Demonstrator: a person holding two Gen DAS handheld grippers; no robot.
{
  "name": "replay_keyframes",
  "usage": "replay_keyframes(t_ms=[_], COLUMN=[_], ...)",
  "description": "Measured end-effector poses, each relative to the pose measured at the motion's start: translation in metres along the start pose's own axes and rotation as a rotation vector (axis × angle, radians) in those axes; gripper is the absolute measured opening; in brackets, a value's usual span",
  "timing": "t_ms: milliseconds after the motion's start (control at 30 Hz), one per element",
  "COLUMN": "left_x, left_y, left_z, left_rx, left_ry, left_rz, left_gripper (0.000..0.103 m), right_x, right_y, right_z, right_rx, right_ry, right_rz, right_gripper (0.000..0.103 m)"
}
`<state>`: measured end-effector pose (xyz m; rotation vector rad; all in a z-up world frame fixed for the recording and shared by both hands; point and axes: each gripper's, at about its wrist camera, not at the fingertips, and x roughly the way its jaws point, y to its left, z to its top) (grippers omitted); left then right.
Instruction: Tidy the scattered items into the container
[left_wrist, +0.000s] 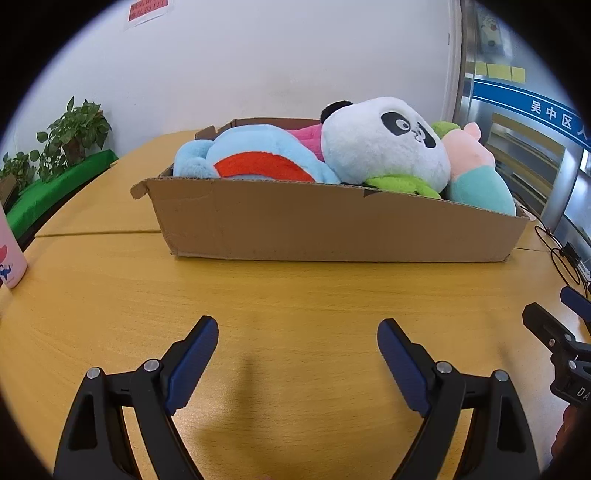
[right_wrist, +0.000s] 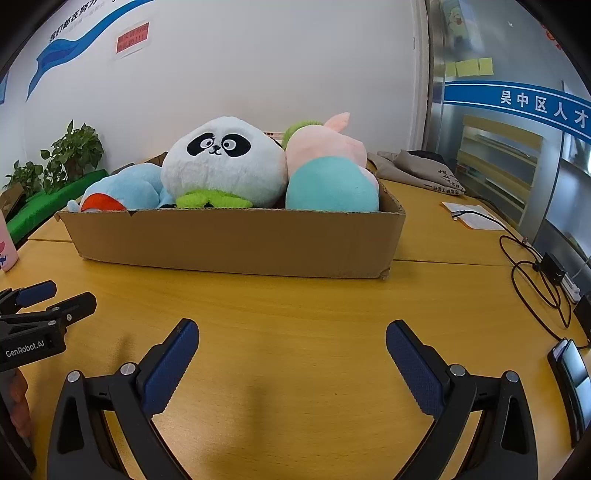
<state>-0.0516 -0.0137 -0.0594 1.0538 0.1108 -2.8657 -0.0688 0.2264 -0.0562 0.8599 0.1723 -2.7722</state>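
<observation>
A shallow cardboard box stands on the wooden table ahead of both grippers. In it lie a panda plush, a light blue plush with a red patch and a pink and teal plush. My left gripper is open and empty, low over the table in front of the box. My right gripper is open and empty beside it. Each gripper shows at the edge of the other's view.
A pink bottle stands at the left table edge. Potted plants sit on a green ledge behind. On the right lie black cables, a phone, white paper and a grey cloth.
</observation>
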Motion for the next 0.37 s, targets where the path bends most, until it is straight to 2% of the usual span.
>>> replay_keyframes(t_ms=[267,367], left_x=[-0.0108,-0.0125], left_y=[-0.0029,-0.0024], left_z=[0.0051,0.0051], left_rx=[0.02,0.017], left_ry=[-0.07,-0.076], left_rz=[0.054,0.048], left_gripper=[0.088,0.089], right_x=[-0.0022,-0.0018], right_y=[0.0019,0.0038], right_z=[0.0007,0.0013], right_rx=[-0.017,-0.028], right_ry=[-0.009,-0.013], right_rz=[-0.002,-0.006], right_gripper=[0.103,0.103])
